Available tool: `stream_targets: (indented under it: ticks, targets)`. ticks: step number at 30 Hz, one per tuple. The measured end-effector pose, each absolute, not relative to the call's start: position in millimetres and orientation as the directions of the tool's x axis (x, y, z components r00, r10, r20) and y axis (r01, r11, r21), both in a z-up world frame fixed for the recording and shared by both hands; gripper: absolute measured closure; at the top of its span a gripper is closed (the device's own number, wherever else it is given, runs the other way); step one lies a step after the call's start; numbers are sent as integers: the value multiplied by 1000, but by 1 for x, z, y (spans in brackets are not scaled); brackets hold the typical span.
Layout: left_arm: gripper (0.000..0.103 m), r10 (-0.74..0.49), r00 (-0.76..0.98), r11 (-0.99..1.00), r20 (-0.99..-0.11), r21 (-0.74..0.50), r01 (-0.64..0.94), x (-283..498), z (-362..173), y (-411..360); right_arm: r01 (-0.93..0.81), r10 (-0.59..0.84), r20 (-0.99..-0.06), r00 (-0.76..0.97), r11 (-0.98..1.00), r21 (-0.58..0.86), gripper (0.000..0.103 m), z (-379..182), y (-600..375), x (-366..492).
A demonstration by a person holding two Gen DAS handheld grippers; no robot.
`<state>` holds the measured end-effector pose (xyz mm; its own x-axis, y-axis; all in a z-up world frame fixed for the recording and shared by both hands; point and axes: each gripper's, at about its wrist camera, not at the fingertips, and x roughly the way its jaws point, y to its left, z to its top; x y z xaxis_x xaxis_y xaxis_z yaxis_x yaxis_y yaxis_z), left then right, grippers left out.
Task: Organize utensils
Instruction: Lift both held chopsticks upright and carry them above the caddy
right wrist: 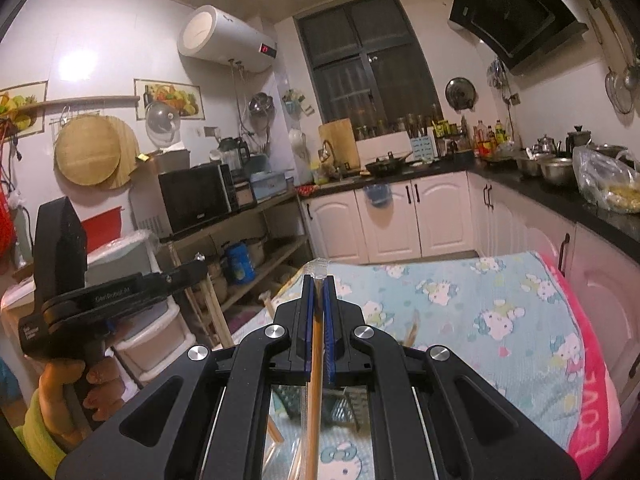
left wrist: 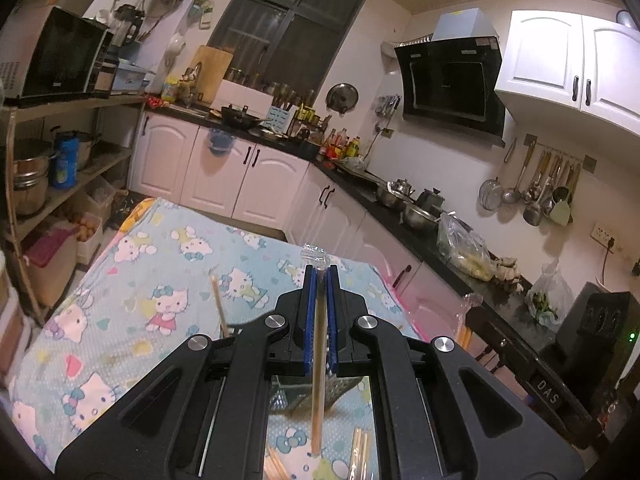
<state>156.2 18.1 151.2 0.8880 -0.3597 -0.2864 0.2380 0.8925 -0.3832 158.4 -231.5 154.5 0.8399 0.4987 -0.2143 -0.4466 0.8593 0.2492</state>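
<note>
In the left wrist view my left gripper (left wrist: 318, 270) is shut on a wooden chopstick in a clear wrapper (left wrist: 317, 360), which runs lengthwise between the blue pads. The right wrist view shows my right gripper (right wrist: 318, 280) shut the same way on another wrapped chopstick (right wrist: 314, 360). Both are held above a table under a Hello Kitty cloth (left wrist: 160, 264). A dark mesh holder (left wrist: 338, 396) and loose chopsticks (left wrist: 358, 452) show beneath the left jaws. A hand (right wrist: 60, 392) carries the left gripper (right wrist: 198, 268) at the left of the right wrist view.
One bare chopstick (left wrist: 219, 308) pokes up behind the left gripper body, its lower end hidden. White cabinets (left wrist: 240, 176) and a black counter (left wrist: 400, 216) crowded with pots and bags run behind and right of the table. Open shelves with a microwave (right wrist: 196, 200) stand to the left.
</note>
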Motion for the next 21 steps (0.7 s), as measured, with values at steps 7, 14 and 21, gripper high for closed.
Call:
stream_targets:
  ticks: [7, 14, 21]
  targets:
    - [102, -319, 913, 905, -252, -366, 216, 170, 160, 14, -428, 460, -146, 876, 880, 204, 98, 171, -227, 180]
    - [102, -272, 937, 922, -221, -339, 187, 181, 166, 9, -417, 437, -85, 896, 890, 183, 98, 182, -224, 198]
    - [102, -241, 951, 931, -196, -322, 170, 189, 165, 3, -393, 405, -34, 914, 902, 179, 98, 190, -224, 214]
